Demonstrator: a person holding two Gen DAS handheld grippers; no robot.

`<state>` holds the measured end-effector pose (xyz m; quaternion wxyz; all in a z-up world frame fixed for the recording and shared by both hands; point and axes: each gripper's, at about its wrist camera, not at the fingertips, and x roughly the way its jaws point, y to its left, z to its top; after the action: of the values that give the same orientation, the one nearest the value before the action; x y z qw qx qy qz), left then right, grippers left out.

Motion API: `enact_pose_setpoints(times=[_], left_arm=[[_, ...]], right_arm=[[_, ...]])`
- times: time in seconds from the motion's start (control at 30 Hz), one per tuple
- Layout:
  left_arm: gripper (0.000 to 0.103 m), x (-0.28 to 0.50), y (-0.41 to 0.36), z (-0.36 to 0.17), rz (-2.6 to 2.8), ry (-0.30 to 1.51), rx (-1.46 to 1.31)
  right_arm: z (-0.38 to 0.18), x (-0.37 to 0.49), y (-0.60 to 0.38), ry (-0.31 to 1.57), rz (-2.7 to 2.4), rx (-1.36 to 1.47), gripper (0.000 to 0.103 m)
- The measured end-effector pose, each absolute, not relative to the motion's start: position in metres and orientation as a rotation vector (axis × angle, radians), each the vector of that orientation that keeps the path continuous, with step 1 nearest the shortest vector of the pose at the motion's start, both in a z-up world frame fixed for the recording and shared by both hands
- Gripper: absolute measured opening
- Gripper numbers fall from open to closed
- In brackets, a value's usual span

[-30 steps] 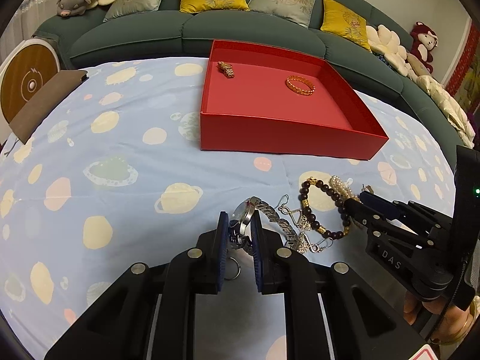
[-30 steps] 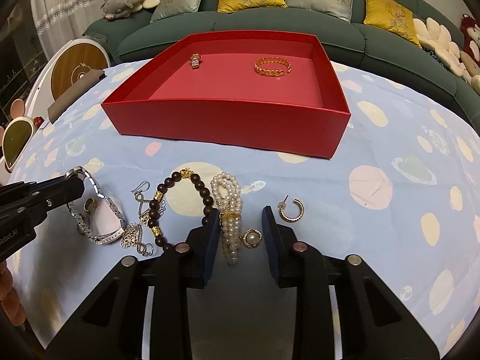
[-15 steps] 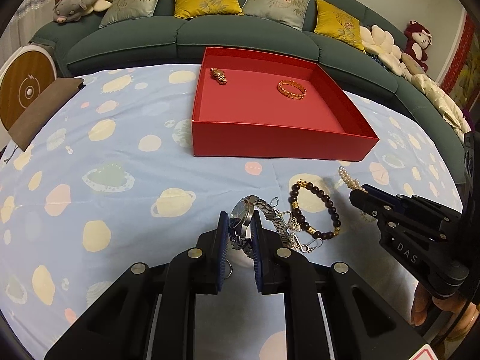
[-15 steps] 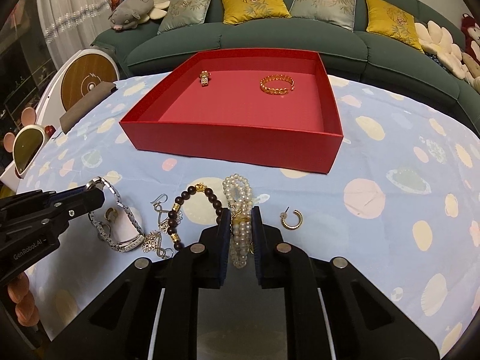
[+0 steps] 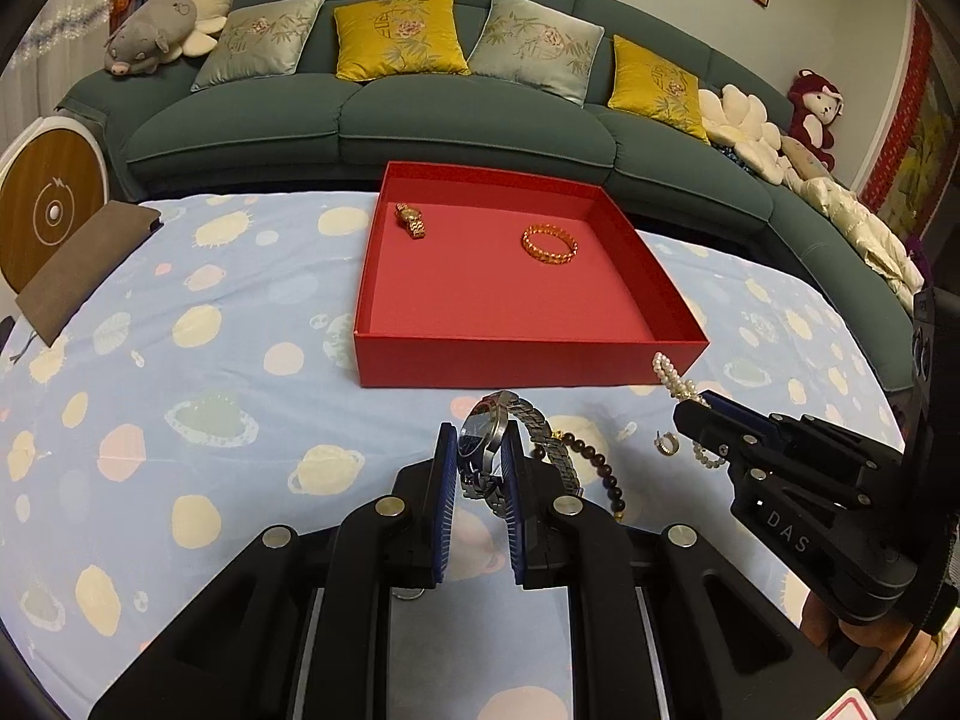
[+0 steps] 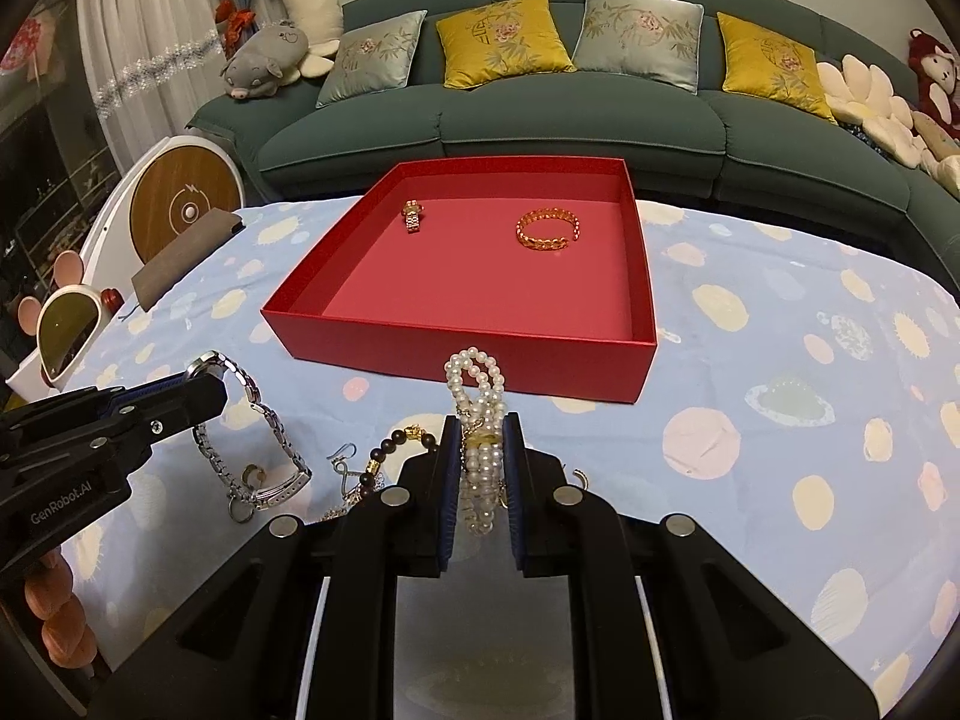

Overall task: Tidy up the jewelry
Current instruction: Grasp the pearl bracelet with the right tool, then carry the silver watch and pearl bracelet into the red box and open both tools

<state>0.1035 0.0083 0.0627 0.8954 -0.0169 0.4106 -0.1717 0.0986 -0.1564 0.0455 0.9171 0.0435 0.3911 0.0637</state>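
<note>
My left gripper (image 5: 477,450) is shut on a silver watch (image 5: 489,426), lifted off the blue patterned cloth; its metal band hangs down (image 6: 264,450) in the right wrist view. My right gripper (image 6: 483,438) is shut on a pearl bracelet (image 6: 477,384), which loops up above the pads. The red tray (image 5: 528,360) stands just beyond, holding a small gold watch (image 5: 411,221) and a gold bangle (image 5: 549,243). On the cloth lie a dark bead bracelet (image 5: 591,459), a hoop earring (image 5: 666,443) and silver earrings (image 6: 342,468).
A green sofa (image 5: 468,114) with cushions curves behind the table. A brown pad (image 5: 84,264) lies at the cloth's left edge, beside a round wooden device (image 5: 51,210). A pink mirror (image 6: 63,324) stands off the left edge. A person's fingers (image 6: 57,618) show at lower left.
The right gripper's jaws closed on the pearl bracelet and lifted it. The left gripper rose with the silver watch. Both views now look from higher above the cloth.
</note>
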Motion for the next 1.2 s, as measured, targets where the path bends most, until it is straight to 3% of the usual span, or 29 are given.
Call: enact_pose_setpoints(times=[0.63,1.2], left_arm=[[0.012,0.174,0.000,0.122,-0.327,0.656,-0.023],[0.012,0.270,-0.010,0.048,-0.251,0.802,-0.009]], right_arm=[[0.089,0.153,-0.175,0.709,0.093,0.098,0.013],[0.031,0.237,-0.188,0.811,0.060,0.132,0.013]])
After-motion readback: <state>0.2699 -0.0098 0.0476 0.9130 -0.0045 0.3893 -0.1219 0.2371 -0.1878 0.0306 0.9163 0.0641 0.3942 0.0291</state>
